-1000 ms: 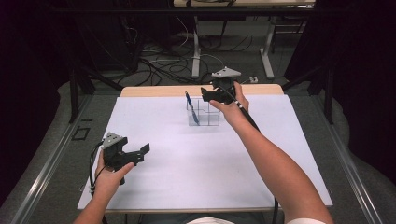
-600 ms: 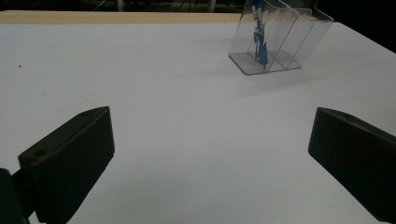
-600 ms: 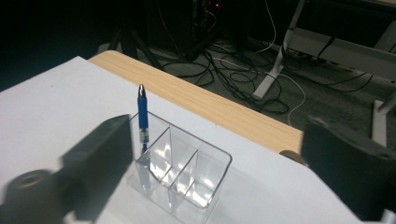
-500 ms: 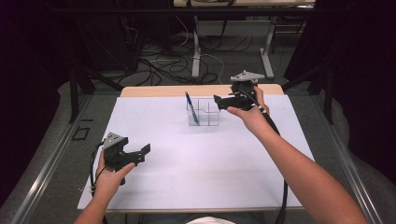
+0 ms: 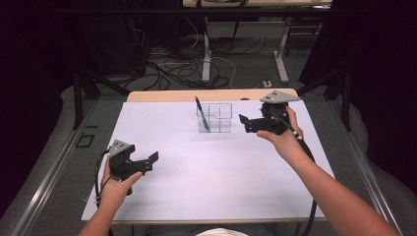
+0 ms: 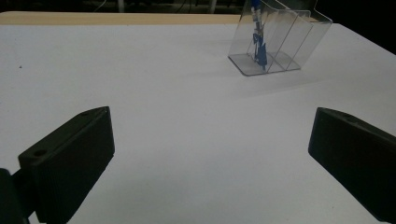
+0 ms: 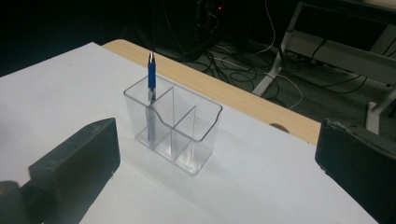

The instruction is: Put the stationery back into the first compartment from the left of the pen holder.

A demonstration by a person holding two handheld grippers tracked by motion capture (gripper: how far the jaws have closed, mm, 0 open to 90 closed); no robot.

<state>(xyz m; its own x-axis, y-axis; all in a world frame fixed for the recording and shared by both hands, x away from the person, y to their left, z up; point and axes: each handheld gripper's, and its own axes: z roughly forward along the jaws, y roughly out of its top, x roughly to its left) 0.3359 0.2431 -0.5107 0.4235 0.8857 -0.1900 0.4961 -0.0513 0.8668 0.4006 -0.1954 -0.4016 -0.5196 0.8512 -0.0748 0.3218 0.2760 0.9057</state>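
Right gripper (image 5: 248,123) held just right of the clear three-compartment pen holder (image 5: 215,118), jaws spread wide, pointing left at it, gripping nothing. Inside the holder's left compartment, a blue pen (image 5: 201,114), long axis near upright, top tilted left. Holder set far-centre on the white table (image 5: 221,177). Left gripper (image 5: 150,162) well apart at near left, likewise spread and empty, clearly the farther one.

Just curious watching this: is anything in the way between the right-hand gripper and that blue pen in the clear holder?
Nothing visible: bare white table lies between the open right gripper and the blue pen, which stands in the clear plastic holder.
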